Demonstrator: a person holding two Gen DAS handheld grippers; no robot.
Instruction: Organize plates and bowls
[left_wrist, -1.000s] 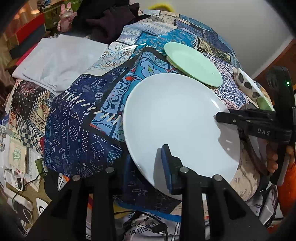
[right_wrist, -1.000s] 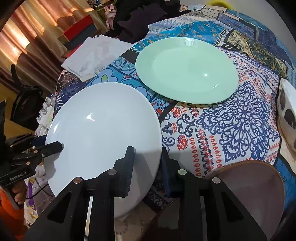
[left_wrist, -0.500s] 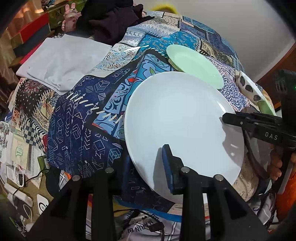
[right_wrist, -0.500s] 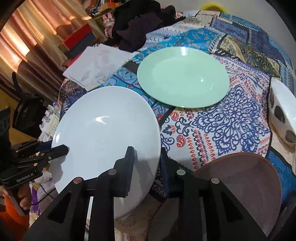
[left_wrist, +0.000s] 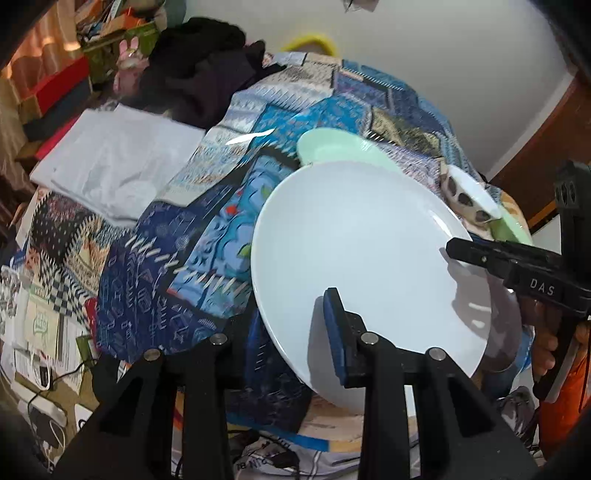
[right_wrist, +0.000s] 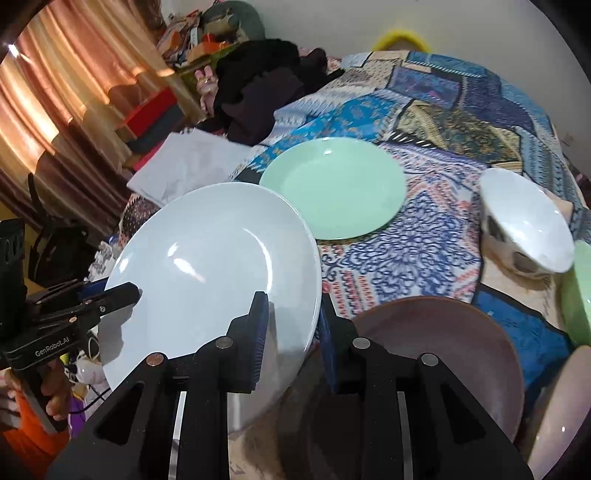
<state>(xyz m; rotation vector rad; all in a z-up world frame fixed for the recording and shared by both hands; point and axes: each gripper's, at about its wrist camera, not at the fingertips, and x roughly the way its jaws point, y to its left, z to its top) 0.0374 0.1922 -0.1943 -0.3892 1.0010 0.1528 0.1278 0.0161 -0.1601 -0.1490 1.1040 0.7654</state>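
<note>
A large white plate (left_wrist: 369, 258) hangs tilted above the patterned table, held at two sides. My left gripper (left_wrist: 291, 339) is shut on its near rim, one finger over and one under. My right gripper (right_wrist: 293, 332) is shut on the white plate (right_wrist: 214, 266) at its right rim. Each view shows the other gripper clamping the rim: the right gripper (left_wrist: 461, 254), the left gripper (right_wrist: 125, 291). Beyond it a mint green plate (right_wrist: 332, 188) lies flat. A white bowl with dark spots (right_wrist: 528, 218) stands at the right, and a brown plate (right_wrist: 443, 350) lies under my right gripper.
A green bowl (right_wrist: 578, 295) and a pale dish (right_wrist: 561, 406) sit at the right edge. A folded white cloth (left_wrist: 110, 166) and dark clothes (left_wrist: 207, 81) lie at the far left of the table. A person's hands hold both gripper handles.
Both grippers have risen with the white plate, which now hangs higher over the table. The white bowl and more of the brown plate have come into view.
</note>
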